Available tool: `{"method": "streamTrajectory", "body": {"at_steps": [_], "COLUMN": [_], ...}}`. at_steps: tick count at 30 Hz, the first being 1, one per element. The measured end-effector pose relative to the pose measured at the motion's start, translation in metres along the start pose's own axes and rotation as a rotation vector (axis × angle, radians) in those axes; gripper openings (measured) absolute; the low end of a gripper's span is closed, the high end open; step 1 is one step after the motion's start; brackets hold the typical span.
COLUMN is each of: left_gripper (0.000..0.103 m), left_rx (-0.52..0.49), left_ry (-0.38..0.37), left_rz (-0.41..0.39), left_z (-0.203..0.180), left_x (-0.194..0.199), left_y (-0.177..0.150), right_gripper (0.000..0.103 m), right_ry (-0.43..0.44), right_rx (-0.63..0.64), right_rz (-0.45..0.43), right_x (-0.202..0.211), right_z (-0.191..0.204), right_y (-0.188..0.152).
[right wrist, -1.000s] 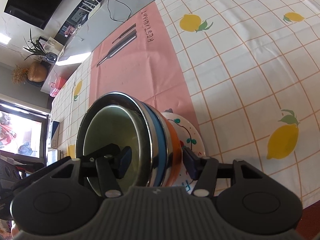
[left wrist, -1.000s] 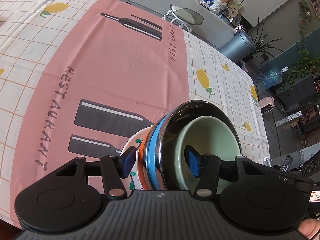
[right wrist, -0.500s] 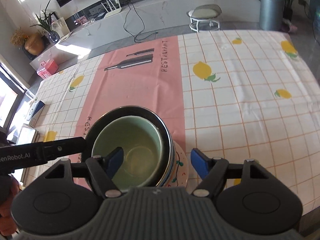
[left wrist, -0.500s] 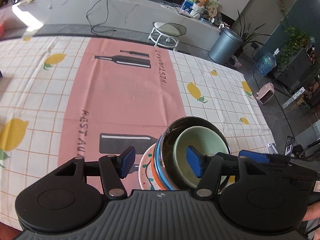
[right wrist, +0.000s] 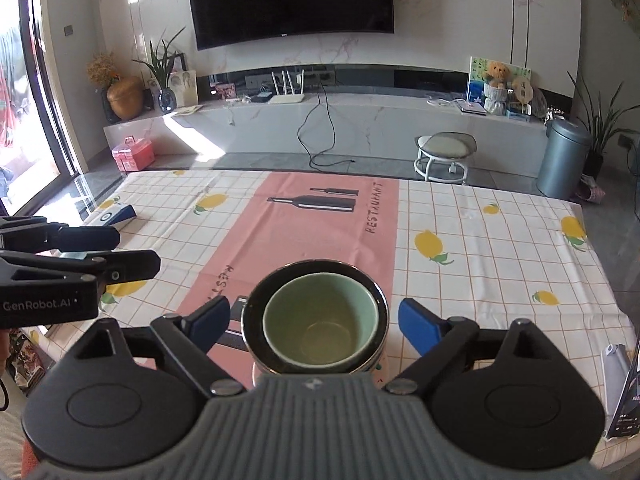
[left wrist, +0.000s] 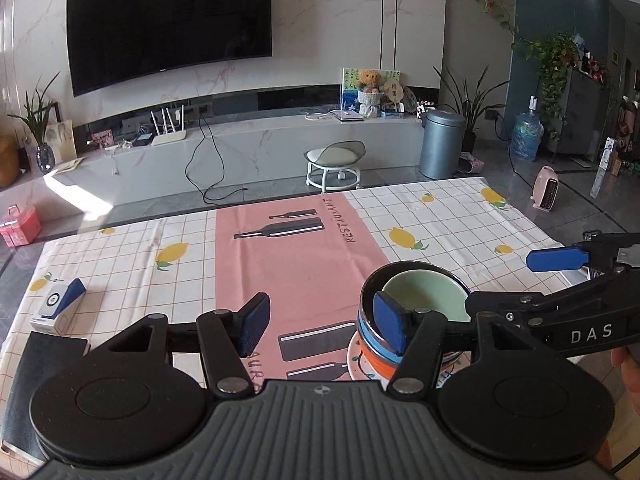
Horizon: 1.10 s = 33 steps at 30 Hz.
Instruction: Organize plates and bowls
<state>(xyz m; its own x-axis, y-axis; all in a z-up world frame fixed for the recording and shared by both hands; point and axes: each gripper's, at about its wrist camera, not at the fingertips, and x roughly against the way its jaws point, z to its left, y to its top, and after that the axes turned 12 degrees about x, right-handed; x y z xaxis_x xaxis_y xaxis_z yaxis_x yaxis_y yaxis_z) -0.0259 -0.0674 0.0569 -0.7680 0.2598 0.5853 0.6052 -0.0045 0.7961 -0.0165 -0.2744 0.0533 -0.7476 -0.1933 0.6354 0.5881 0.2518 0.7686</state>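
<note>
A stack stands near the table's front edge: a pale green bowl (right wrist: 320, 322) nested in a shiny dark steel bowl (right wrist: 256, 308), over a blue bowl (left wrist: 366, 330), an orange bowl (left wrist: 374, 362) and a patterned white plate (left wrist: 354, 364). My right gripper (right wrist: 316, 322) hovers above and behind the stack; its jaws are opening, with blue pads (right wrist: 418, 324) wide of the bowls on both sides and touching nothing. My left gripper (left wrist: 320, 328) is left of the stack, jaws opening, nothing pressed; its right pad (left wrist: 388, 328) overlaps the steel rim only in the picture. Each view shows the other gripper (left wrist: 500, 282) (right wrist: 138, 251) from the side.
A lemon-print tablecloth with a pink centre strip (left wrist: 304, 256) covers the table. A small white and blue box (left wrist: 60, 308) and a dark notebook (left wrist: 40, 364) lie at the front left. A white cylinder (right wrist: 616, 376) and a dark flat item (right wrist: 632, 400) sit at the front right.
Both grippers rose, rolled level and drew back from the stack's rim. Their jaws widened, the right one most. The stack stays put on the table.
</note>
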Motion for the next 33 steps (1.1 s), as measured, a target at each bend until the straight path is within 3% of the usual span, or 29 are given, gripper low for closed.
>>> {"method": "streamTrajectory", "body": {"at_steps": [6, 9, 16, 22, 33], "left_gripper": [0.080, 0.081, 0.086, 0.086, 0.086], "left_rx": [0.052, 0.025, -0.055, 0.005, 0.042], "left_ry": [-0.001, 0.018, 0.109, 0.100, 0.149], "left_rz": [-0.019, -0.034, 0.011, 0.059, 0.161], "left_z": [0.010, 0.011, 0.000, 0.003, 0.006], "left_x": [0.012, 0.013, -0.001, -0.017, -0.038], "left_y": [-0.016, -0.029, -0.062, -0.077, -0.088], "right_gripper": [0.092, 0.092, 0.094, 0.094, 0.094], "right_ry": [-0.021, -0.052, -0.090, -0.151, -0.141], "right_rx": [-0.054, -0.051, -0.073, -0.093, -0.119], "right_rz": [-0.046, -0.063, -0.003, 0.019, 0.060], "right_x": [0.022, 0.031, 0.031, 0.021, -0.001], "right_z": [0.013, 0.022, 0.037, 0.038, 0.040], "right_y": [-0.019, -0.030, -0.063, -0.078, -0.084]}}
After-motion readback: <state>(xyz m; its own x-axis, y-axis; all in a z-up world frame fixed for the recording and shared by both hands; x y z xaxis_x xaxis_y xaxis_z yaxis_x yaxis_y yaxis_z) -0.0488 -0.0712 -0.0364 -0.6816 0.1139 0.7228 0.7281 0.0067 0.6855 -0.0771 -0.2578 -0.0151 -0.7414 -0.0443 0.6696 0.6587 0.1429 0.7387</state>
